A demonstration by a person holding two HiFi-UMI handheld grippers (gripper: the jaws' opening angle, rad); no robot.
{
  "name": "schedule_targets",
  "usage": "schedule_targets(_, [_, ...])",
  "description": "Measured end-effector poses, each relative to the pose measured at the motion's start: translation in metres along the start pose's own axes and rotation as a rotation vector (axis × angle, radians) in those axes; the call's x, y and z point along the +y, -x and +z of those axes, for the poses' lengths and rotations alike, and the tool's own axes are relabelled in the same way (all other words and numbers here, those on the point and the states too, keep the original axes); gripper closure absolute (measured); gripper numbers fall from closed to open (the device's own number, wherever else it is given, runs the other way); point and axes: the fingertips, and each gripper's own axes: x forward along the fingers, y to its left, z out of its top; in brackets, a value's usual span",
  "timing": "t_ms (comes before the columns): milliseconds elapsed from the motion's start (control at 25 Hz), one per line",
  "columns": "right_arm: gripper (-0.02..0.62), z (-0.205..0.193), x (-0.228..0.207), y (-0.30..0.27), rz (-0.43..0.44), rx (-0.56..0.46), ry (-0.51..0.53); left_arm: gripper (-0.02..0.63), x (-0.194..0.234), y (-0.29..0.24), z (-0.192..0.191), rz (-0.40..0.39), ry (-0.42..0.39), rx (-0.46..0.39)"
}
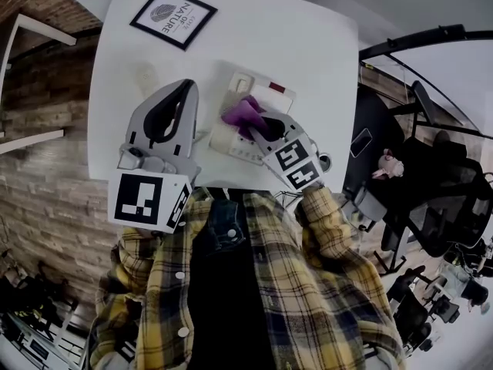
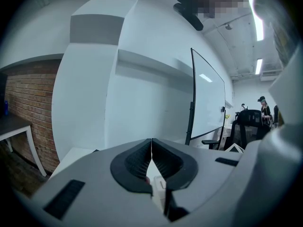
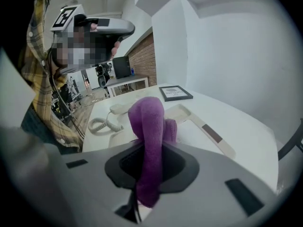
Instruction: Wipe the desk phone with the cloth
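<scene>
Open table beyond the phone; framed sign at far-left.

The person wears a yellow plaid flannel shirt crossed with dark blue and white lines. It is open down the front, with pale round buttons along its left edge. Under it is a plain black top, and dark blue denim shows at the neck. The right sleeve has the same plaid.

The left gripper and right gripper have smooth light grey shells with black ribbed pads lining the jaws and dark rectangular slots in the shell. Each carries a white cube printed with black square markers, the left cube and the right cube.
</scene>
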Motion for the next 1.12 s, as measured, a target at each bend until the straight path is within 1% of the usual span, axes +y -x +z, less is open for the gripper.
schedule_targets(360, [0.531,-0.024,0.052,-0.001,0.101,0.024,0.001,0.589,-0.005,0.005,-0.006,-0.006,-0.002,0.018])
schedule_targets(520, [0.531,-0.036,0.075,-0.002,0.157,0.044,-0.023,0.589,-0.008,0.006,-0.010,-0.014,-0.002,0.029])
schedule_targets(600, [0.531,-0.041,0.082,-0.001,0.165,0.044,-0.031,0.589,-0.010,0.007,-0.012,-0.021,-0.001,0.034])
schedule_targets(800, [0.531,-0.044,0.086,0.000,0.189,0.052,-0.046,0.589,-0.017,0.007,-0.012,-0.037,-0.002,0.032])
schedule_targets(920, [0.531,-0.044,0.085,0.003,0.206,0.044,-0.086,0.589,-0.020,0.007,-0.010,-0.045,-0.002,0.026])
schedule_targets(1000, [0.531,-0.039,0.077,0.010,0.197,0.018,-0.121,0.589,-0.020,0.004,-0.007,-0.047,-0.004,0.019])
schedule_targets(1120, [0.531,-0.024,0.051,0.026,0.145,-0.046,-0.157,0.589,-0.021,0.001,-0.001,-0.049,-0.008,0.006])
